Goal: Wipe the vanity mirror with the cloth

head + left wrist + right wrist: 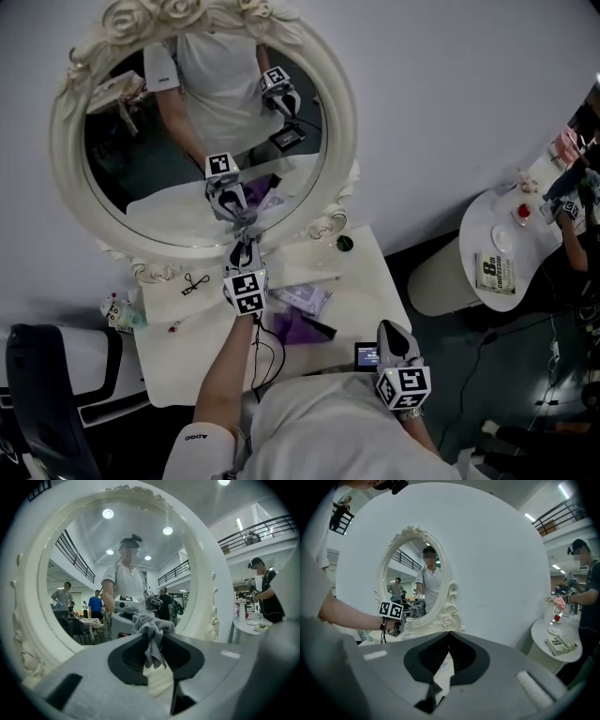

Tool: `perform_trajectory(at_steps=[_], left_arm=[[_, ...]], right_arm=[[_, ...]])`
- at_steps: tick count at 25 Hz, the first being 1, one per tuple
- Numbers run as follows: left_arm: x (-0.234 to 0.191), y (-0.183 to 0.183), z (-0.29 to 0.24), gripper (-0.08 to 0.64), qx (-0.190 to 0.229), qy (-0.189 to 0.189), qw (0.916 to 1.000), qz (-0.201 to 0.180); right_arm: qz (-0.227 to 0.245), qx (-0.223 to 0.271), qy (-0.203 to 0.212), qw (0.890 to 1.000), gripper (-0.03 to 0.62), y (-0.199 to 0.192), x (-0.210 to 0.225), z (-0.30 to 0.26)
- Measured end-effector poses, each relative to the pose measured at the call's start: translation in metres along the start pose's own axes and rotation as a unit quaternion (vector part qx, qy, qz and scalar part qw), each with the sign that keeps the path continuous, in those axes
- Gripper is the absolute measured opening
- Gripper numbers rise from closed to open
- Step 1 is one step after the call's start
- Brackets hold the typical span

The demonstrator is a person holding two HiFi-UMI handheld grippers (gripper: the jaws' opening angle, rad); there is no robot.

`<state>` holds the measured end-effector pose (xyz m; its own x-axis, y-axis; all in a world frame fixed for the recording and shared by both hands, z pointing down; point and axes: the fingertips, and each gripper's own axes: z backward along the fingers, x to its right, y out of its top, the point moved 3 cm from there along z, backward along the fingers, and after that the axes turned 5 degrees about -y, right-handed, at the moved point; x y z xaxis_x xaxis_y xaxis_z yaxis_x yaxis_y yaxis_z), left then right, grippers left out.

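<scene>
Head view inspected first. Found left tool (242,248) stretched forward to the lower rim of the vanity mirror (342,122), pinching a crumpled grey cloth (246,225). Confirmed in left gripper view: jaws clamped on the cloth, with one end hanging down into the jaw hollow and the wad bunched just ahead of the tips, facing the glass. Could not settle whether the wad touches glass or only the white carved frame.

Located right tool (387,328) behind and to the right of left tool, close to the person's body and well apart from the mirror. Noted in right gripper view: jaws pressed together tip to tip, holding nothing.

Recorded on the white table (366,281):
- behind left tool, to its right: purple item (298,326), kind not determined;
- just left of right tool: small dark device with lit screen (367,354);
- left of left tool: black looped object (194,283);
- right of left tool's tips, by the mirror foot: small dark green round item (344,243).

Observed well off to the right of right tool: round side table (487,230) carrying a book (495,274).
</scene>
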<state>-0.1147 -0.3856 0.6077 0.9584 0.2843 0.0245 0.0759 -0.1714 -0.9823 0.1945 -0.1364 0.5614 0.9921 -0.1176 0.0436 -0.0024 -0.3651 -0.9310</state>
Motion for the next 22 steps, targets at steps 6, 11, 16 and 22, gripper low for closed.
perform_trajectory(at_steps=[6,11,16,22], left_arm=[[-0.074,-0.016,0.042,0.081,-0.016,0.074,0.9971,0.006],[-0.122,-0.008,0.087,0.081,-0.008,0.120,0.9928,0.000],[-0.137,-0.001,0.130,0.081,0.008,0.122,0.9925,0.003],[-0.120,-0.002,0.167,0.081,0.030,0.078,0.9961,0.028]], right_arm=[[0.002,-0.004,0.037,0.999,0.008,-0.001,-0.031,-0.007],[0.007,-0.006,0.087,0.996,0.008,0.000,-0.066,-0.019],[0.014,-0.011,0.132,0.991,0.008,-0.002,-0.105,-0.026],[0.030,-0.012,0.151,0.988,0.008,-0.007,-0.137,-0.019]])
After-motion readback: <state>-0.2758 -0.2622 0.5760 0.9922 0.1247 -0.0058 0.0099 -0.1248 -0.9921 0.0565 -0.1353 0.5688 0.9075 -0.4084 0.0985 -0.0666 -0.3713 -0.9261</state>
